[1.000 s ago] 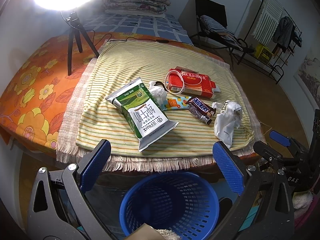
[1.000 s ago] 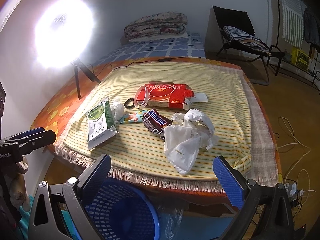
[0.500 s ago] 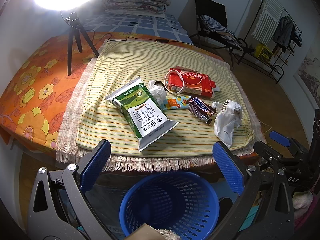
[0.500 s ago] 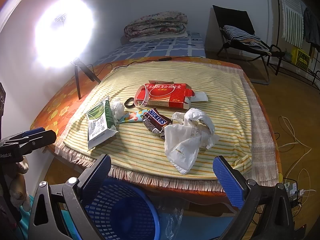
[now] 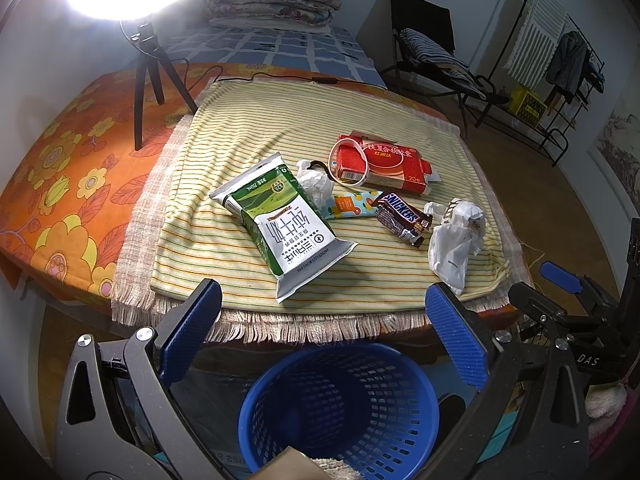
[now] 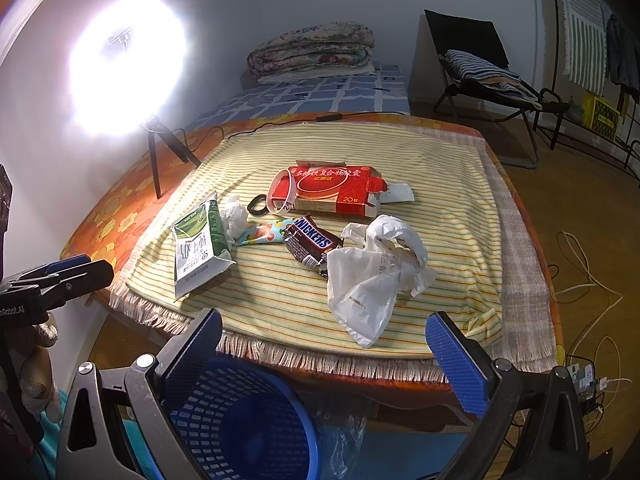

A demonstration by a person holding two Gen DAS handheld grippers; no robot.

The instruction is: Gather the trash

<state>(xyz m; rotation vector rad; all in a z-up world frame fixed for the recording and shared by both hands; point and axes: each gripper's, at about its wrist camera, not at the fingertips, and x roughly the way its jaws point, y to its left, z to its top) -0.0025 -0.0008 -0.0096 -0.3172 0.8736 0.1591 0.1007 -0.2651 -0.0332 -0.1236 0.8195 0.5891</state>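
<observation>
Trash lies on a striped cloth over the bed: a green milk pouch, a crumpled tissue, a colourful wrapper, a Snickers wrapper, a white plastic bag and a red carton with a white ring. A blue mesh bin stands on the floor below the bed's near edge. My left gripper is open and empty above the bin. My right gripper is open and empty, short of the plastic bag.
A ring light on a tripod stands at the bed's back left. Folded quilts lie at the far end. A chair and a clothes rack are at the right. Cables lie on the floor.
</observation>
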